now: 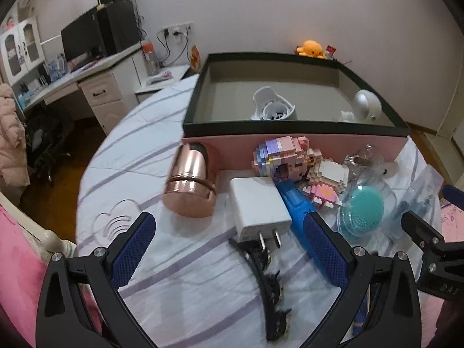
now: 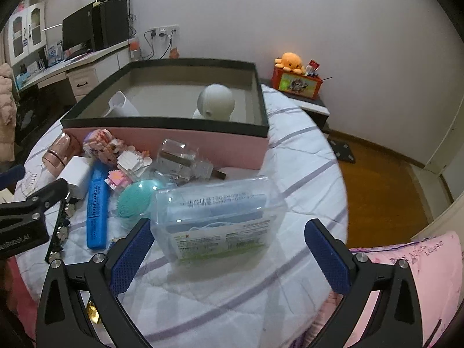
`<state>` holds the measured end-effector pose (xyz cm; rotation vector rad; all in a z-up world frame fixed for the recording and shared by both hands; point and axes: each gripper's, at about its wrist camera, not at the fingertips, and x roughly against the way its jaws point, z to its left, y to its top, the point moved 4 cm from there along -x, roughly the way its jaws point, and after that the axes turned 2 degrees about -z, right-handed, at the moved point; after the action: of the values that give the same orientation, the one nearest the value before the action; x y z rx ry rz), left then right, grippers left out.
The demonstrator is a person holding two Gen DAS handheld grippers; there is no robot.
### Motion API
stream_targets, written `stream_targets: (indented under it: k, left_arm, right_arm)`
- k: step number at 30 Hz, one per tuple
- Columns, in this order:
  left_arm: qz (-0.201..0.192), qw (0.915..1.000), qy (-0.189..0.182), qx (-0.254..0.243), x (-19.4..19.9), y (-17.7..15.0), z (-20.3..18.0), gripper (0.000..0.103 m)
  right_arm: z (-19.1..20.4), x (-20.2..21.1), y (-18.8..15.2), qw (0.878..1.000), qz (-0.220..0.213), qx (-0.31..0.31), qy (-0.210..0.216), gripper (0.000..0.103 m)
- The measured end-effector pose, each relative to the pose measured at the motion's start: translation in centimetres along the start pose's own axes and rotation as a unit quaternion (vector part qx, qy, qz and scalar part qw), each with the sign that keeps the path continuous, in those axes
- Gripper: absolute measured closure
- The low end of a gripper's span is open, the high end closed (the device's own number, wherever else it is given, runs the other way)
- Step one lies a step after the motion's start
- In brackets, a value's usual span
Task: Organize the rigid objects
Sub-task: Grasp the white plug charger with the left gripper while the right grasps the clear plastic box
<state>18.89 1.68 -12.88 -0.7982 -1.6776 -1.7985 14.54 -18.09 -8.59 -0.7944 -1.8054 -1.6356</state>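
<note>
My left gripper (image 1: pixel 229 226) stands open above the striped bedsheet, nothing between its pads. Just ahead of it lies a white charger (image 1: pixel 258 208), prongs toward me, with a black hair clip (image 1: pixel 269 284) below it. A rose-gold cup (image 1: pixel 191 185) lies on its side to the left, and a blue highlighter (image 1: pixel 295 206) to the right. My right gripper (image 2: pixel 229 232) is open too. A clear plastic pack (image 2: pixel 217 217) lies between and just beyond its fingertips, untouched. The pink box with a dark rim (image 2: pixel 162 122) holds a white round device (image 2: pixel 216 101) and a white cup (image 2: pixel 121 105).
A pink block toy (image 2: pixel 116 150), a teal brush (image 2: pixel 134 200) and a clear glass piece (image 2: pixel 179 159) crowd the sheet in front of the box. The bed edge drops to wooden floor (image 2: pixel 382 191) on the right. A desk with a monitor (image 1: pixel 81 40) stands at far left.
</note>
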Motion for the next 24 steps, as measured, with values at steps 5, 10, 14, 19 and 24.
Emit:
stream_targets:
  k: [5,10,14,19,24]
  left_arm:
    - [-0.001,0.9999,-0.011,-0.005,-1.8,-0.1,-0.7,0.021]
    - [-0.011,0.9981,-0.058,-0.015,-1.5,-0.4,-0.9,0.060]
    - [-0.014,0.9989,-0.034,-0.028,-1.7,-0.4,-1.3,0.060]
    - [-0.013,0.9990,-0.035,-0.026,-1.3,-0.3,-1.4,0.060]
    - [-0.017,0.9992,-0.027,-0.022,-0.4,-0.2,-1.5,0.061]
  right_arm:
    - [-0.3,-1.4,0.5,1.000,0.005,-0.009,0.023,0.005]
    - [-0.7,-1.9,1.0,1.000,0.001,-0.012,0.017,0.011]
    - [-0.5,-1.6,1.0,1.000,-0.001,-0.009,0.018,0.011]
    - [-0.8,-0.9,0.9,1.000,-0.008,-0.015,0.015,0.011]
    - [-1.0,0.6,1.2,0.999,-0.024,-0.020,0.010,0.011]
